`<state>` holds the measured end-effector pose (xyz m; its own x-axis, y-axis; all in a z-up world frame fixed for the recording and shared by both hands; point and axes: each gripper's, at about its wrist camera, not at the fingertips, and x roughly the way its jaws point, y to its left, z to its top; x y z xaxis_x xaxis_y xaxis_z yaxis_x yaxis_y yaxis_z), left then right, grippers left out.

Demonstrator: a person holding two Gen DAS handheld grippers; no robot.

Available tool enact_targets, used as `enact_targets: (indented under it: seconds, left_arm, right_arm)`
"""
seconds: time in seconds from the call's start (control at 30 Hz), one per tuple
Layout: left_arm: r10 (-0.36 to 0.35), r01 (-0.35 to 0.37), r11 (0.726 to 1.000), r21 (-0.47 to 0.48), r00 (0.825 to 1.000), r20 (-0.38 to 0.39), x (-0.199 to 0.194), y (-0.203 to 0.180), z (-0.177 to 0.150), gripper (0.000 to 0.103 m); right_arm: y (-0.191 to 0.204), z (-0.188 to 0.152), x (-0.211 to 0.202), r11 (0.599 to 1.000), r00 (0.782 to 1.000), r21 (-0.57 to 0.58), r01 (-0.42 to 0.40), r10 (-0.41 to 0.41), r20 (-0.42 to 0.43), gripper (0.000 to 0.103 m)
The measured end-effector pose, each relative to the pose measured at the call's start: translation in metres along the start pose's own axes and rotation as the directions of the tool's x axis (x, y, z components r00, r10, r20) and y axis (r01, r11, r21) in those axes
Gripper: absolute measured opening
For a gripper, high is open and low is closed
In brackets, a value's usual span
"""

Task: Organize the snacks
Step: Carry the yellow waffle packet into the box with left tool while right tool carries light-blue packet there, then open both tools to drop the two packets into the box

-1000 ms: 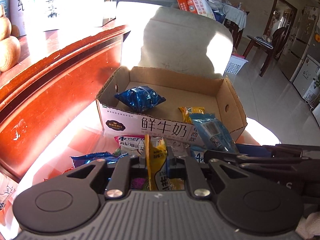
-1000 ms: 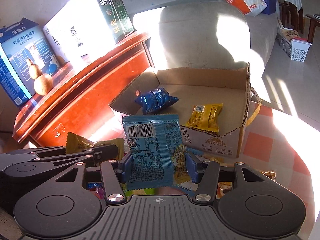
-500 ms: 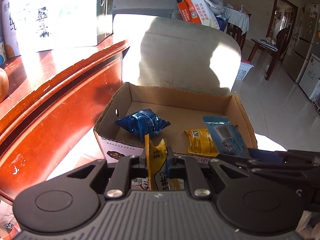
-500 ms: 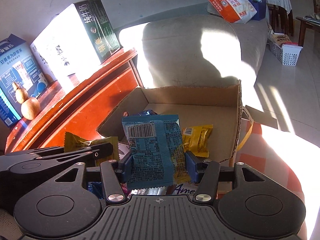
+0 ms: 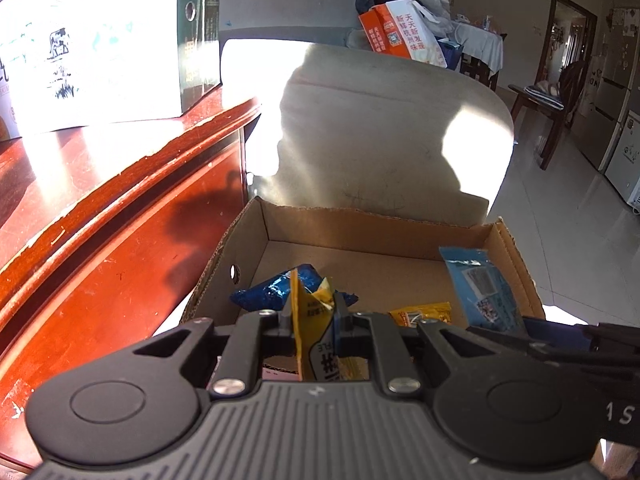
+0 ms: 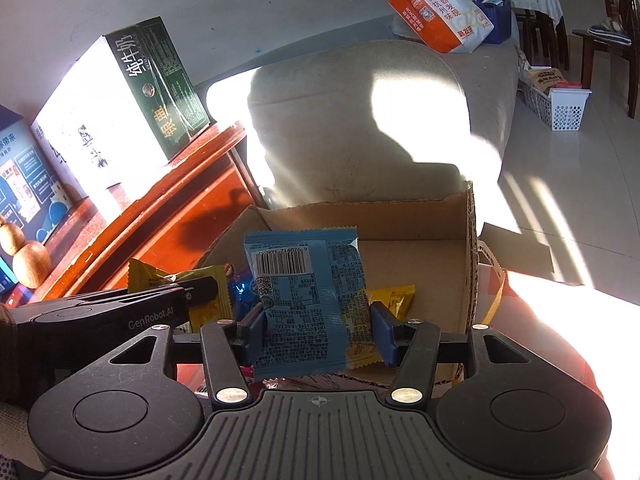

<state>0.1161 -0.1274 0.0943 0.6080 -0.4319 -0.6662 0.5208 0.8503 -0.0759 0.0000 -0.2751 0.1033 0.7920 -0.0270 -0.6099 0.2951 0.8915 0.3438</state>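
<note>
My left gripper (image 5: 313, 316) is shut on a yellow snack packet (image 5: 316, 332) and holds it over the near edge of the open cardboard box (image 5: 348, 222). My right gripper (image 6: 318, 330) is shut on a light blue snack packet (image 6: 308, 300), also over the box (image 6: 466, 248). The blue packet shows at the right in the left wrist view (image 5: 480, 288). The left gripper and its yellow packet (image 6: 208, 288) show at the left in the right wrist view. Inside the box lie a dark blue foil packet (image 5: 272, 288) and a yellow packet (image 5: 420, 314).
A red wooden cabinet (image 5: 100, 200) stands left of the box, with milk cartons (image 6: 132, 92) and gourds (image 6: 28, 260) on top. A beige sofa back (image 5: 392, 140) rises behind the box. A chequered tablecloth (image 6: 540, 312) lies at the right.
Both grippers have moved forward and up with their packets, from in front of the box to over its near edge. The loose snacks on the table have dropped out of view.
</note>
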Motion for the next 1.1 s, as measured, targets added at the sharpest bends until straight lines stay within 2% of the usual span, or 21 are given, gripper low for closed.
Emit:
enact_targets:
  seconds: [0.3, 0.43, 0.47, 0.5, 0.53, 0.57, 0.6, 0.8, 1.1]
  left_arm:
    - [-0.037, 0.037, 0.999, -0.039, 0.999, -0.007, 0.025, 0.002, 0.011, 0.013]
    - [-0.04, 0.04, 0.999, -0.026, 0.999, 0.004, 0.036, -0.003, 0.014, 0.014]
    - [-0.043, 0.043, 0.999, -0.022, 0.999, 0.014, 0.038, -0.004, 0.014, 0.017]
    - [-0.04, 0.04, 0.999, -0.018, 0.999, 0.013, 0.04, -0.006, 0.014, 0.034]
    - [-0.029, 0.029, 0.999, -0.021, 1.0, 0.006, 0.042, -0.007, 0.014, 0.045]
    - [-0.009, 0.01, 0.999, -0.03, 1.0, 0.008, 0.042, -0.007, 0.013, 0.062]
    - [0.012, -0.012, 0.999, -0.037, 1.0, 0.016, 0.041, -0.006, 0.013, 0.073]
    - [0.079, -0.079, 0.997, 0.011, 0.997, 0.019, 0.032, -0.008, 0.013, 0.086]
    - [0.13, -0.129, 0.991, 0.021, 0.991, -0.037, 0.017, -0.001, 0.002, 0.086]
  right_arm:
    - [-0.005, 0.007, 0.021, 0.999, 1.0, 0.03, 0.026, -0.026, 0.007, 0.053]
    - [-0.01, 0.011, 0.031, 0.997, 0.998, 0.051, 0.05, -0.051, 0.023, 0.055]
    - [-0.012, 0.012, 0.032, 0.997, 0.998, 0.059, 0.052, -0.054, 0.027, 0.055]
    - [-0.015, 0.014, 0.034, 0.995, 0.998, 0.076, 0.058, -0.06, 0.034, 0.056]
    - [-0.017, 0.014, 0.034, 0.994, 0.997, 0.089, 0.059, -0.063, 0.038, 0.061]
    - [-0.019, 0.014, 0.033, 0.993, 0.997, 0.099, 0.063, -0.067, 0.041, 0.063]
    - [-0.021, 0.014, 0.032, 0.992, 0.996, 0.104, 0.069, -0.074, 0.043, 0.065]
    - [-0.018, 0.012, 0.027, 0.992, 0.995, 0.095, 0.084, -0.088, 0.039, 0.072]
    - [-0.001, 0.003, 0.021, 0.993, 0.992, 0.009, 0.122, -0.122, 0.021, 0.08]
